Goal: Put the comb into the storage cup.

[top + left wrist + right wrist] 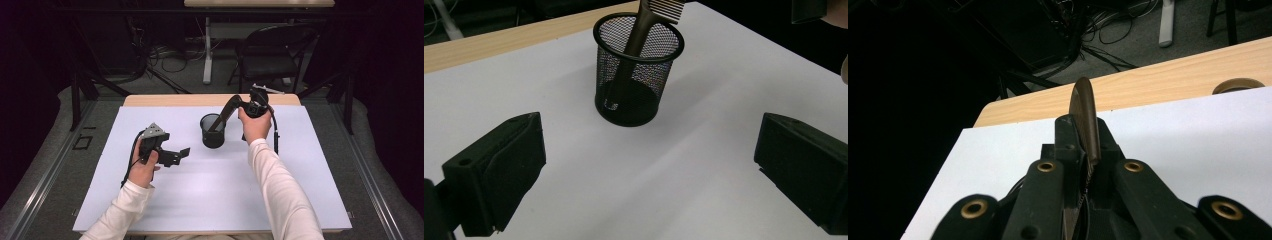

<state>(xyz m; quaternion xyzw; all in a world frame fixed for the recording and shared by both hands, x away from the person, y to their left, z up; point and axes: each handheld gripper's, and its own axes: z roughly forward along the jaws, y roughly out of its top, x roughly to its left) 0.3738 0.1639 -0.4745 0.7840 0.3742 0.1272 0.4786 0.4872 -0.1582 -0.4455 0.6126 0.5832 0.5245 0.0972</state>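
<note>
Black jaws of the right gripper (1083,150) are pressed together on the toothed end of a brown comb (1084,115), whose rounded tip rises just past the pads. From above, the comb (223,116) slants down and left from that gripper (239,103), its handle end inside the black mesh cup (213,131) directly below. Left gripper (181,155) rests well left of the cup on the white sheet (210,190), jaws spread wide and empty, the cup (638,70) standing ahead between them.
</note>
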